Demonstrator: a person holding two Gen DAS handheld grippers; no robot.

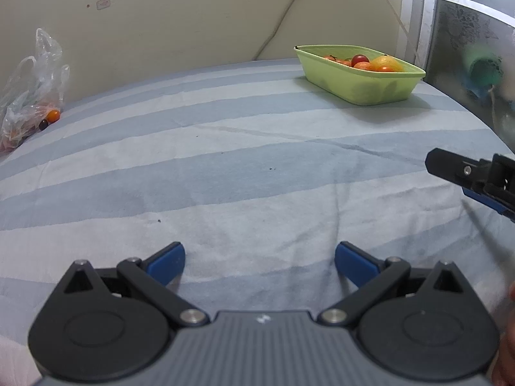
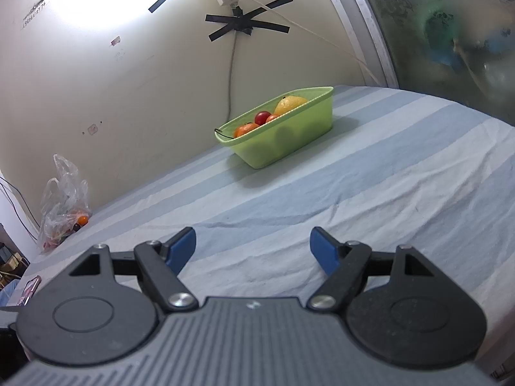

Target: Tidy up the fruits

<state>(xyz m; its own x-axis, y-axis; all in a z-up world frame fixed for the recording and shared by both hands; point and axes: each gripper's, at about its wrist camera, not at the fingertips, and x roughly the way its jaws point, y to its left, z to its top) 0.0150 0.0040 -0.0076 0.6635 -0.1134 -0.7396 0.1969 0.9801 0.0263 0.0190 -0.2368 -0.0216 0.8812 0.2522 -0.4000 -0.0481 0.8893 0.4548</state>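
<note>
**Both my grippers empty over the striped sheet, fruit in the green tub**

Through my left wrist camera, my left gripper (image 1: 260, 262) hangs just above the blue-and-white striped cotton sheet (image 1: 225, 167), its blue-padded fingers (image 1: 169, 262) spread wide with nothing between them. The pale green rectangular plastic tub (image 1: 363, 78) sits at the far right of the bed, near the cream wall (image 1: 177, 16), well apart from my jaws. Inside it I see a round red cherry tomato (image 1: 360, 59), several small orange fruits (image 1: 384, 68) and a larger yellow fruit (image 1: 388, 62), perhaps a lemon, though it is too half-hidden to be sure. At the far left, against the wall, lies a crumpled clear plastic bag (image 1: 30, 96) with one small orange tomato (image 1: 53, 115) at its mouth and a dark one just beside it. My right gripper (image 1: 463, 177) enters from the right edge, seen side-on.

Through my right wrist camera, my right gripper (image 2: 252, 251) is also spread wide and holds nothing, poised over the same sheet (image 2: 370, 193). The green tub (image 2: 283, 141) stands ahead near the wall, tilted in the frame, the red tomato (image 2: 262, 117) lying between orange fruits (image 2: 244, 129) and the yellow one (image 2: 289, 104). The clear bag (image 2: 62, 199) rests far to the left at the bed's edge. Black tape strips (image 2: 248, 25) pin a cable to the wall above the tub.
</note>
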